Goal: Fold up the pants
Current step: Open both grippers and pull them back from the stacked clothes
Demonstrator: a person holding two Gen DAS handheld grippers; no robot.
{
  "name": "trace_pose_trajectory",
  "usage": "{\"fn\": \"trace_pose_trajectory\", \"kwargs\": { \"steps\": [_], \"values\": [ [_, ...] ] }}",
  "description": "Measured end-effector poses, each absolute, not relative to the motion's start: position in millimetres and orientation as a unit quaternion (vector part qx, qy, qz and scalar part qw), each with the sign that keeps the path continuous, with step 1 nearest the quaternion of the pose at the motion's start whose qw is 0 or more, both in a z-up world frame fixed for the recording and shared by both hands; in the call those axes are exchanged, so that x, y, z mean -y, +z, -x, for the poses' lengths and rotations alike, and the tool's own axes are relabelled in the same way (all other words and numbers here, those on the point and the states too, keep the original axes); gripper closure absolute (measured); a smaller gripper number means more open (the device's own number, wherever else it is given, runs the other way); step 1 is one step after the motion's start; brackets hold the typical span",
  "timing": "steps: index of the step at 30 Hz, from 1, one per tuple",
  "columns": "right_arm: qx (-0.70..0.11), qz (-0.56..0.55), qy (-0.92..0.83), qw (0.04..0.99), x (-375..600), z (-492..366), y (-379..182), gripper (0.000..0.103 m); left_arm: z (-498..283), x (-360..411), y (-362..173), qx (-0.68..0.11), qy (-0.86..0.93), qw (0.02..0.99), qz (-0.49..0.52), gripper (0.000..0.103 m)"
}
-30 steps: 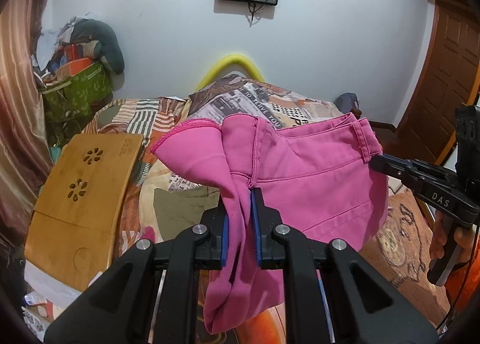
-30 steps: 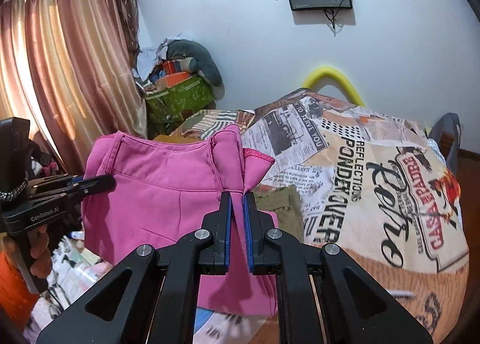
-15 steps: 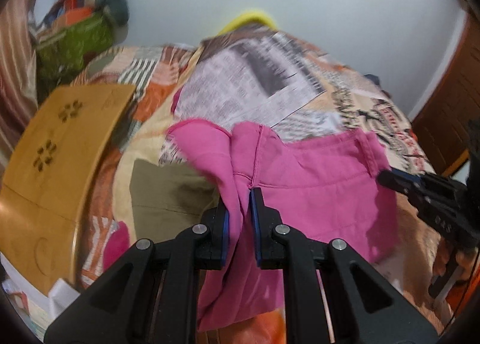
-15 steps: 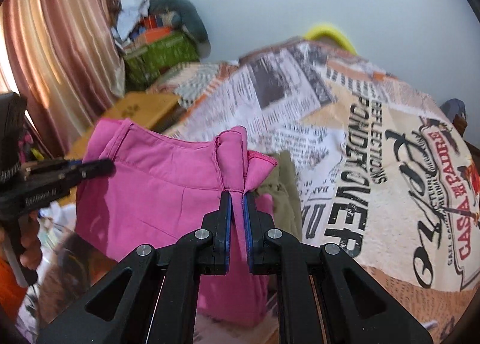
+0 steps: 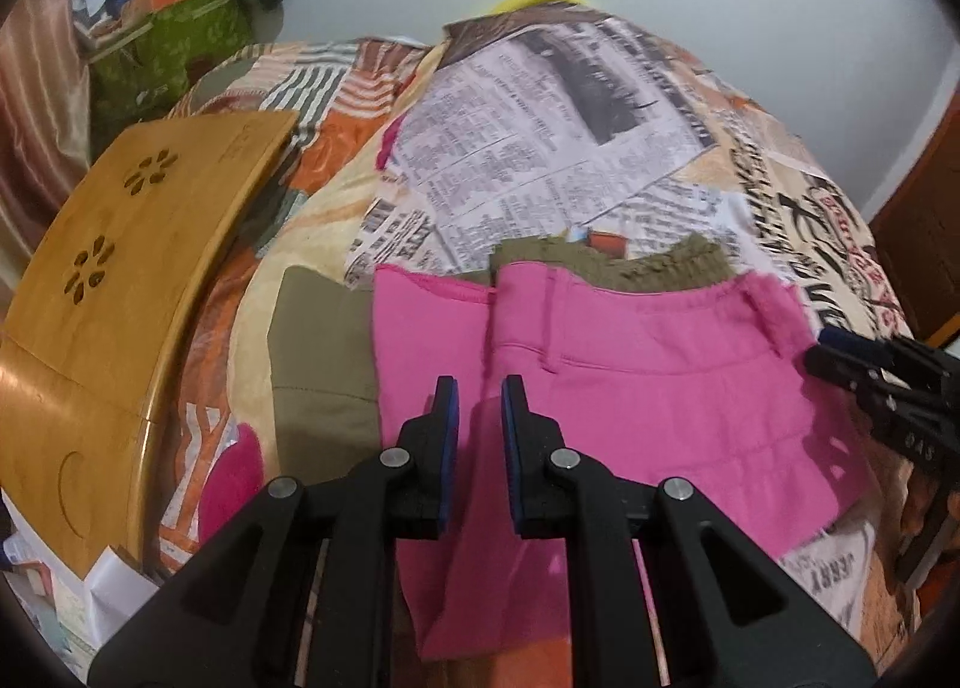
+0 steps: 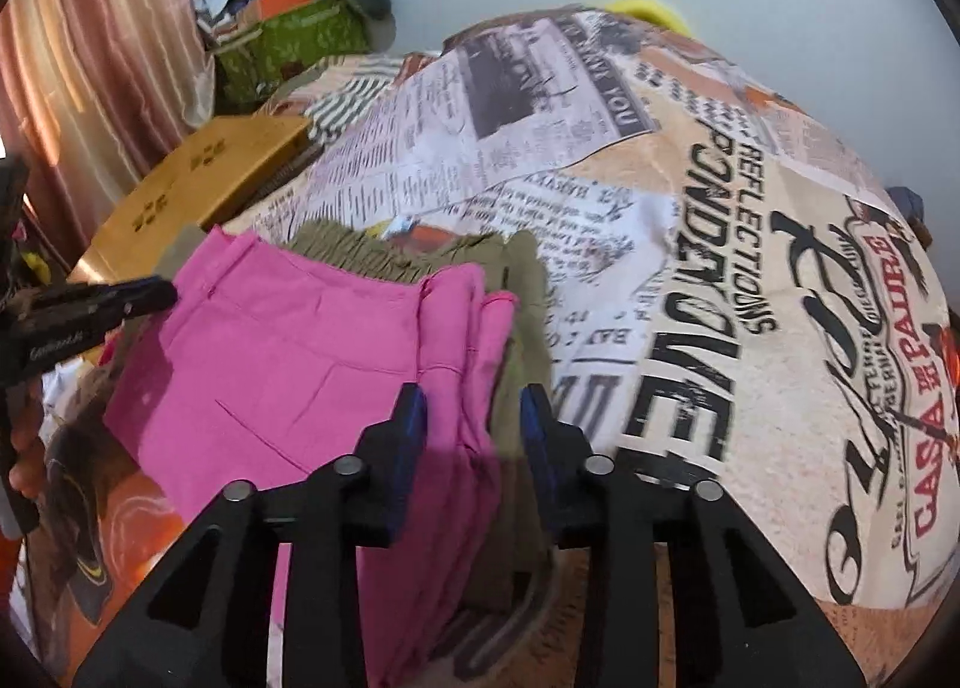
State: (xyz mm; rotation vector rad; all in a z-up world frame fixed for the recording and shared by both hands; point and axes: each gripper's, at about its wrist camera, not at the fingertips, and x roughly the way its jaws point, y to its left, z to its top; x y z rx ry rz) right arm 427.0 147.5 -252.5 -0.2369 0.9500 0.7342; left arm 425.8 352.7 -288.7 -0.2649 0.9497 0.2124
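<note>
Two claws meet over the pink pants [image 5: 660, 388]. The left gripper [image 5: 480, 394] stands narrow, with pink cloth in the slit between its pads, so it seems to pinch one end of the waistband. The right gripper [image 6: 474, 406] is opening. The bunched pink edge lies between its jaws, but the pads no longer press on it.

The pants lie spread and doubled over, waistband away from both cameras. Directly under the pants lies an olive garment [image 5: 318, 364], which shows past their far edge and at both sides. Under the pants and that garment is the newspaper-print bedspread [image 6: 720, 208]. Beyond the pants' left side a wooden lap table [image 5: 120, 268] rests on the bed.

The step in hand looks like setting down a finished fold and letting go. Next, the left claw needs to release too, and both should back off without dragging the cloth. If another fold is wanted, they need a fresh grip on an edge that takes every layer together.
</note>
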Motion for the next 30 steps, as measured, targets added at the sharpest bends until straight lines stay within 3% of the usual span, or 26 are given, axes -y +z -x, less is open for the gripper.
{"fn": "trace_pose_trajectory", "kwargs": {
  "steps": [11,21,25,30],
  "values": [
    [-0.348,0.097,0.37,0.856,-115,-368,-145,0.072,-366,-282,-178,-0.387,0.068,0.918,0.057,0.089],
    [-0.21,0.051,0.413,0.885,-59,-249,-24,0.072,-244,-208,-34,-0.236,0.047,0.97,0.028,0.086],
    [-0.154,0.03,0.41,0.899,-32,-201,-1,0.072,-188,-182,-5,-0.187,0.053,0.981,0.021,0.077],
    [-0.111,0.005,0.408,0.906,-5,-150,8,0.072,-126,-156,6,-0.14,0.08,0.987,0.014,0.076]
  ]
}}
